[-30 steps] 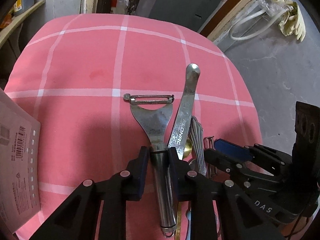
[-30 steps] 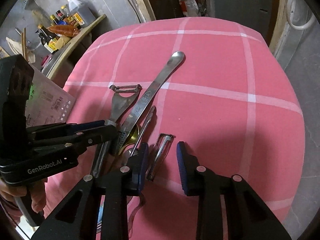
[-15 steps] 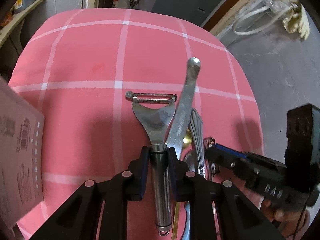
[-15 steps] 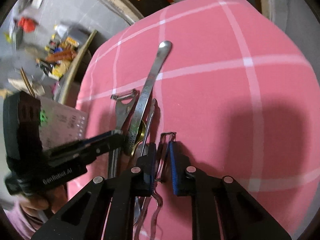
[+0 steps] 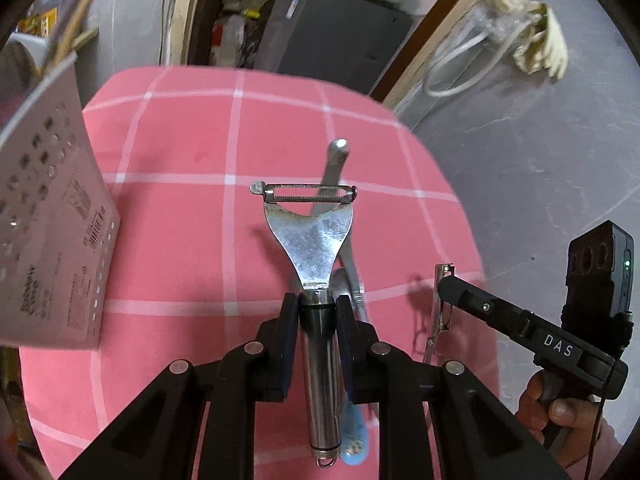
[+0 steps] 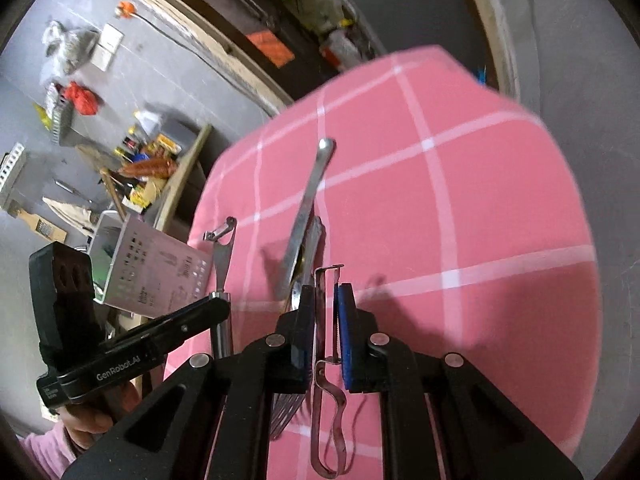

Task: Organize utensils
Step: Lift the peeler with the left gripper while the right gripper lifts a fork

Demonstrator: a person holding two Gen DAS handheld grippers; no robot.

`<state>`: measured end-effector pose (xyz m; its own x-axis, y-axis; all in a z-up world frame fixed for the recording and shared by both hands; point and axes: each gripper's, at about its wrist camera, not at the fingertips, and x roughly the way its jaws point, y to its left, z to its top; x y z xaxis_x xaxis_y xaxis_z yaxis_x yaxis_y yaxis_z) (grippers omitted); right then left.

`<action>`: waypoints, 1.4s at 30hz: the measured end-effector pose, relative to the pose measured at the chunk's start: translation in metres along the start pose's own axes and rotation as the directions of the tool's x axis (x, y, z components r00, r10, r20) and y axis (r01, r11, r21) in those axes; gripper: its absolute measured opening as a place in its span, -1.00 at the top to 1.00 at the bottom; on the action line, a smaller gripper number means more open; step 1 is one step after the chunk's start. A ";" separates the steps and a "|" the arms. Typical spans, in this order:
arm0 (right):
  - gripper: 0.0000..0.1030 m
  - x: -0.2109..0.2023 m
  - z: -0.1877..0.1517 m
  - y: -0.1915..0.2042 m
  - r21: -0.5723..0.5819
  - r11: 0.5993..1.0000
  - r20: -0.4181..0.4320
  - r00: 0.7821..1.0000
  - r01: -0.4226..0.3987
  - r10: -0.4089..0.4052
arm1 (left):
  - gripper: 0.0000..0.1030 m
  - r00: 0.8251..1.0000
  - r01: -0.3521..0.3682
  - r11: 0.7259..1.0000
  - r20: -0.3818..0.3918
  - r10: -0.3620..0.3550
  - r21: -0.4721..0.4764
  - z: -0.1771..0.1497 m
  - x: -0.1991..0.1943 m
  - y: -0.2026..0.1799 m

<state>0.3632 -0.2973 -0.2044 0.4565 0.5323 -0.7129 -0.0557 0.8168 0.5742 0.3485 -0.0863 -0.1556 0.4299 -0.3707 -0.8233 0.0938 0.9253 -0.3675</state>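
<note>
My left gripper is shut on the round handle of a steel Y-shaped peeler and holds it above the pink checked cloth. My right gripper is shut on a thin wire-handled peeler, also lifted; it shows in the left wrist view. A long flat steel utensil lies on the cloth over a fork and other cutlery. A perforated white utensil holder stands at the cloth's left edge.
The cloth covers a small round table with grey floor around it. A shelf with bottles and clutter stands left of the table in the right wrist view. A dark cabinet is behind the table.
Both grippers have risen from the cloth with their peelers. The right gripper closed on the wire peeler one second ago and lifted it. The holder now looms closer on the left.
</note>
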 end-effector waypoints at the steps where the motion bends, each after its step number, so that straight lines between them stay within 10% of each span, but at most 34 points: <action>1: 0.80 -0.005 0.001 0.000 -0.005 1.000 0.014 1.000 -0.001 0.001 | 0.66 1.000 0.008 1.000 0.019 -0.008 0.008 -0.002 -0.008 -0.001; 18: 0.80 -0.139 0.036 0.087 -0.226 0.974 0.366 0.924 -0.029 0.112 | 0.66 0.934 0.016 0.993 0.352 -0.055 0.114 0.024 -0.141 -0.015; 36: 0.80 -0.116 0.061 0.244 -0.472 0.865 0.450 0.798 -0.168 0.401 | 0.66 0.741 -0.096 0.994 0.663 0.102 -0.046 0.068 -0.238 0.082; 42: 0.80 -0.070 0.054 0.256 -0.500 0.849 0.475 0.765 -0.172 0.434 | 0.66 0.715 -0.089 0.993 0.690 0.117 -0.076 0.065 -0.213 0.119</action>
<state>0.3653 -0.1376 0.0138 0.7469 0.6566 -0.1050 -0.5696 0.7132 0.4085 0.3265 0.1077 0.0040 0.9374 -0.1014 -0.3331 -0.0131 0.9457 -0.3247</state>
